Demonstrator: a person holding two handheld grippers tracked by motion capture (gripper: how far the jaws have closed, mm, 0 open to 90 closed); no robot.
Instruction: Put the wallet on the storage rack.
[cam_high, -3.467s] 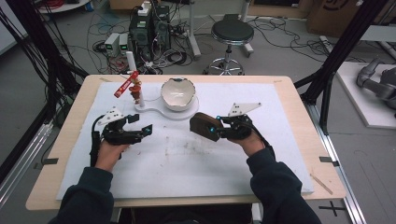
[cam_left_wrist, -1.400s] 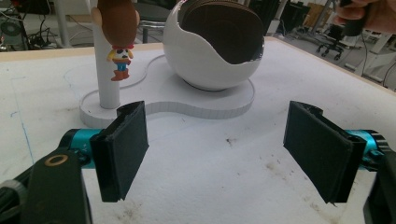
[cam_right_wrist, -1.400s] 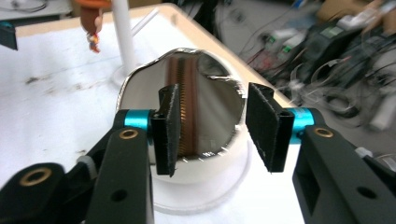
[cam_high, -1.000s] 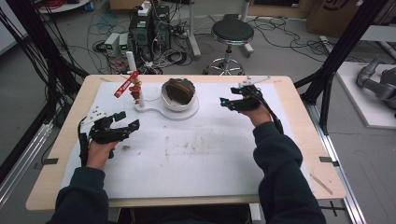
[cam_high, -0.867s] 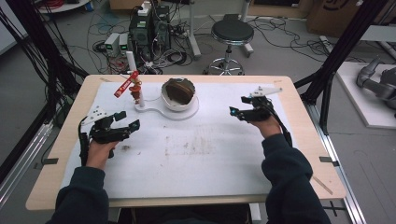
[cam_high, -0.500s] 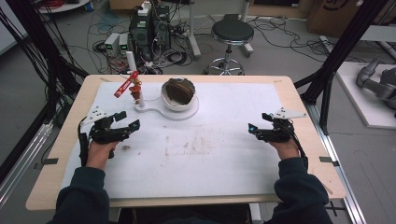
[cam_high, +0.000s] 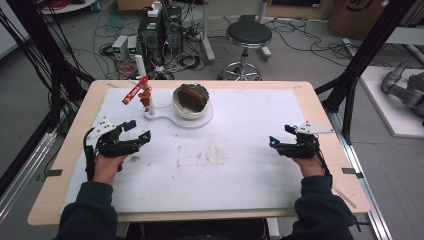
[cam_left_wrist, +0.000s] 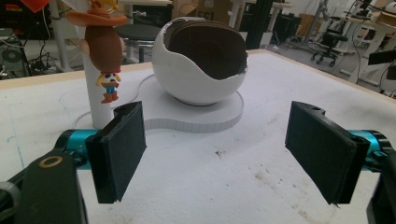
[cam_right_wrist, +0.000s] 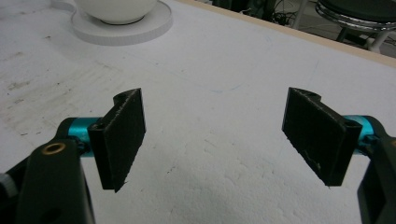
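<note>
White sheeting covered the table (cam_high: 210, 170), with cables, computers and one stool on the floor behind it. One white egg-shaped shell (cam_high: 191, 102) stood on its white base (cam_high: 172, 120) near the far edge, with one brown piece (cam_high: 190, 95) sitting inside it. Just left of the shell one small cowboy figure (cam_high: 145, 95) hung on a white post, a red tag above it. Judging by this, the placing step was over and both hands were resting. The left tongs (cam_high: 142, 136) lay nearer than the shell and to its left, jaws wide apart and empty. The right tongs (cam_high: 272, 142) lay well right of the shell, jaws having just spread wide, nothing between them. Any next move would call for reaching back toward the shell.
</note>
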